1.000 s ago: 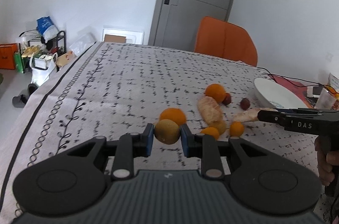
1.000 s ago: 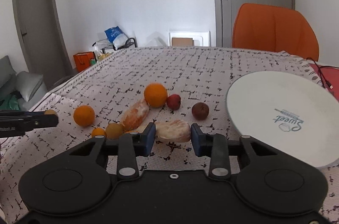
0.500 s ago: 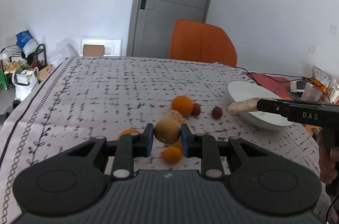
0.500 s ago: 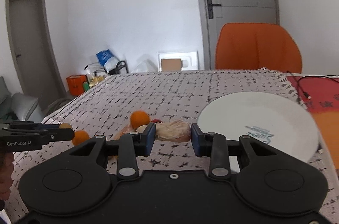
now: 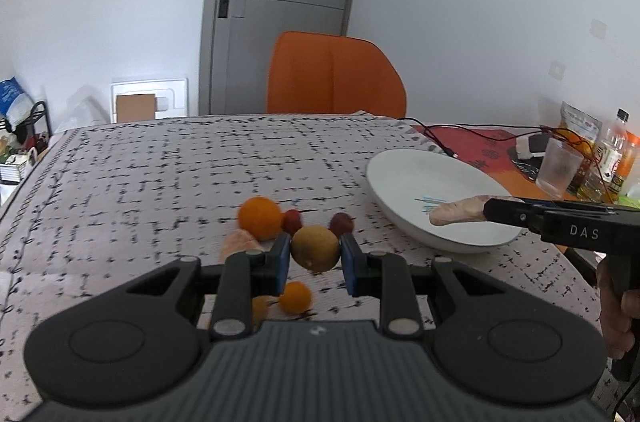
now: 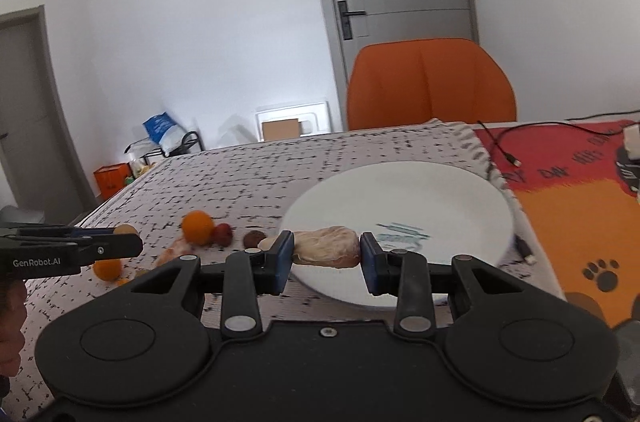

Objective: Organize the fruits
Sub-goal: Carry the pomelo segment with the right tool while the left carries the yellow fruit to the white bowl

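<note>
The left gripper [image 5: 315, 254] had its jaws squeezed on a round yellow-green fruit [image 5: 315, 247]. The fruit sat right between the two blue pads [image 5: 282, 254], touching both, and it was up in the air above the bench [image 5: 160, 174]. Some of the fruit stuck out past the tips of the jaws.

The right gripper [image 6: 326, 256] had its jaws squeezed on a peeled fruit piece [image 6: 326, 252], pale pink and lumpy. The piece lay sideways between the pads, touching both. In the left wrist view the same piece [image 5: 456, 212] poked out of the front of the right gripper and hung over the white plate [image 5: 400, 178]. I could not tell if it touched the plate.

The plate sat on the right part of the bench, on a grey cloth with black marks [image 5: 140, 162]. It had a small blue print in the middle.

More fruit lay on the cloth to the left of the plate. There was a big orange [image 5: 260, 217], and a small red fruit [image 5: 292, 220] was just beside it. A dark brown fruit [image 5: 341, 223] lay a little to the right of that. Another peeled piece [image 5: 239, 245] lay in front of the big orange. A small orange [image 5: 295, 297] lay under the left gripper, partly hidden by it.

An orange chair [image 5: 334, 78] stood behind the bench, in front of a grey door [image 5: 280, 2]. A clear cup [image 5: 558, 168] and some bottles stood at the far right.
</note>
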`<act>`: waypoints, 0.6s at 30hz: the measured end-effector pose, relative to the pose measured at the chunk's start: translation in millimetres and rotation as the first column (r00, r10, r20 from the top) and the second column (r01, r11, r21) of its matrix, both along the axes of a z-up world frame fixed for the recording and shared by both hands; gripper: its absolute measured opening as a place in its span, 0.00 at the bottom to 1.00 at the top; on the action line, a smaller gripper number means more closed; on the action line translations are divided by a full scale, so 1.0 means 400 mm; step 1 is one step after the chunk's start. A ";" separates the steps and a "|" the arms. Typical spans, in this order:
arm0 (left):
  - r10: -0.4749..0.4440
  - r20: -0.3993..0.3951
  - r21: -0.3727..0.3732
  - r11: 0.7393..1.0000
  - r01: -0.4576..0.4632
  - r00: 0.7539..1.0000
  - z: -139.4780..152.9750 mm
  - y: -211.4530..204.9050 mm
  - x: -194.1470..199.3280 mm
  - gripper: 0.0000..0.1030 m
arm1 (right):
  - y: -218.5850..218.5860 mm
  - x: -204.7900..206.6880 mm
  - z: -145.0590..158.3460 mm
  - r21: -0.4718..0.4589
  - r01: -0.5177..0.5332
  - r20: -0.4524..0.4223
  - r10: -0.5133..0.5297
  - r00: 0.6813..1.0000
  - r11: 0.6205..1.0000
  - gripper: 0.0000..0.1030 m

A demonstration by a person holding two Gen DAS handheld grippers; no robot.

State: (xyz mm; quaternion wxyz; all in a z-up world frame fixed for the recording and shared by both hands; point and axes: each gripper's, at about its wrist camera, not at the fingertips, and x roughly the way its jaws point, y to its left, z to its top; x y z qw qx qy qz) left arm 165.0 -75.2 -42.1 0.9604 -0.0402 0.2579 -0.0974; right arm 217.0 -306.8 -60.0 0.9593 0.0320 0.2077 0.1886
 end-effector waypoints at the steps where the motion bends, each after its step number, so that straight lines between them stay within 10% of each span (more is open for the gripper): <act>1: -0.006 -0.001 0.001 1.000 0.006 1.000 0.000 -0.009 0.005 0.25 | -0.008 0.001 -0.002 0.001 0.010 0.000 -0.010 1.000 1.000 0.33; 18: -0.104 -0.013 0.028 0.994 0.105 0.994 -0.002 -0.154 0.081 0.25 | -0.119 0.028 -0.039 0.016 0.122 -0.016 -0.122 0.992 0.992 0.33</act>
